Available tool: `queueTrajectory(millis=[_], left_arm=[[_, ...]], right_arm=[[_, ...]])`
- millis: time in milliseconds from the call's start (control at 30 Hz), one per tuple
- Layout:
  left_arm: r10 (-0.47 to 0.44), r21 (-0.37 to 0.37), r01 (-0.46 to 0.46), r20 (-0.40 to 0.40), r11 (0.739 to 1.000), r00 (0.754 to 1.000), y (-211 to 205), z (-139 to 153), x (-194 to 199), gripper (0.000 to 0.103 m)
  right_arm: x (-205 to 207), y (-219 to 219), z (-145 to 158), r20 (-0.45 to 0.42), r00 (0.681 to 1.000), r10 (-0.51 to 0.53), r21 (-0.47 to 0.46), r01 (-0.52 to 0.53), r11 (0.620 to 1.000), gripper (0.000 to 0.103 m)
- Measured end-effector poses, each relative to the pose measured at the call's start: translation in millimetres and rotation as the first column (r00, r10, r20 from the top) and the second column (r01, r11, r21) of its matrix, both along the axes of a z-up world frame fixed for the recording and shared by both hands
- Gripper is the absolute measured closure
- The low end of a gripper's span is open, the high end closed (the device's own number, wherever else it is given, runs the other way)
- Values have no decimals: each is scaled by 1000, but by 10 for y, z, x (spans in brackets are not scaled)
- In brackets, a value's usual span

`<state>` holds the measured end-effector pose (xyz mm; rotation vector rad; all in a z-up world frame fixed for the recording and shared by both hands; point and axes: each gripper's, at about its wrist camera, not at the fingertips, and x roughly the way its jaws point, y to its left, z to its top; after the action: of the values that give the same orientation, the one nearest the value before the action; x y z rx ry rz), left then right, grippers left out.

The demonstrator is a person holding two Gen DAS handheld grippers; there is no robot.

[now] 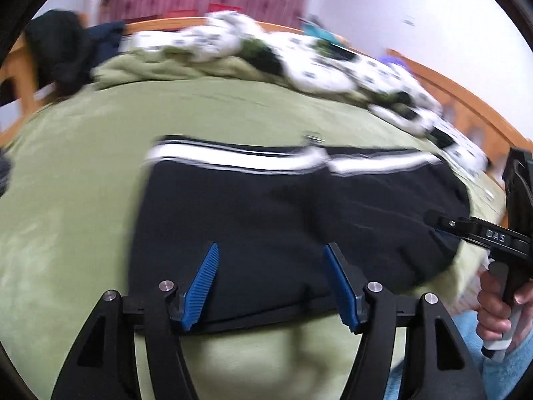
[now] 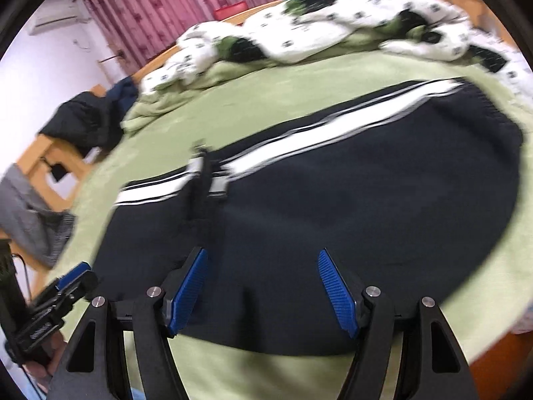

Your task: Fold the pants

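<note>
1. Left wrist view: the left gripper [image 1: 269, 283] has its two blue pads spread wide apart and nothing is between them. It hangs over the near edge of the black pants [image 1: 266, 216], which lie flat on the green blanket [image 1: 66, 216] of the bed. A white stripe [image 1: 240, 158] runs along the far edge of the pants. At the right side the right gripper [image 1: 436, 225] shows from the side, its tip at the right end of the pants; I cannot tell from here if it touches the cloth. The picture is blurred by motion.

2. Right wrist view: the right gripper [image 2: 263, 286] is also wide open and holds nothing. It hovers above the near edge of the pants [image 2: 333, 220]. The white stripe [image 2: 299, 140] goes diagonally, and there is a break near its middle, so the pants seem already doubled or overlapped there; the blur does not let me be sure. The left gripper [image 2: 71, 278] shows at the lower left, near the left end of the pants. A crumpled white patterned quilt [image 2: 333, 23] lies at the far side of the bed.

3. Step in hand, as I judge it: the pants are laid out and both grippers are positioned for the next fold, with no grasp made yet.

4. The next move calls for lowering each gripper to the near edge, closing on the cloth through all its layers, then lifting both ends together so the fold stays even.
</note>
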<state>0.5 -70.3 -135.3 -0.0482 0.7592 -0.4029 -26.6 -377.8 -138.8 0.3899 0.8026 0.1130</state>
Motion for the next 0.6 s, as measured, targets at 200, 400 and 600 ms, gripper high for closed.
queueTrajectory(millis=[200, 400, 600], left_arm=[[116, -8, -116, 1, 993, 993, 664, -29, -48, 34], [199, 4, -199, -78, 980, 977, 1018, -187, 40, 34], [205, -54, -213, -125, 976, 971, 1131, -206, 100, 34]], right_arm=[[324, 545, -144, -45, 996, 73, 50, -70, 996, 35], [178, 773, -146, 15, 993, 115, -69, -114, 991, 85], [109, 722, -411, -95, 983, 155, -70, -162, 984, 80]])
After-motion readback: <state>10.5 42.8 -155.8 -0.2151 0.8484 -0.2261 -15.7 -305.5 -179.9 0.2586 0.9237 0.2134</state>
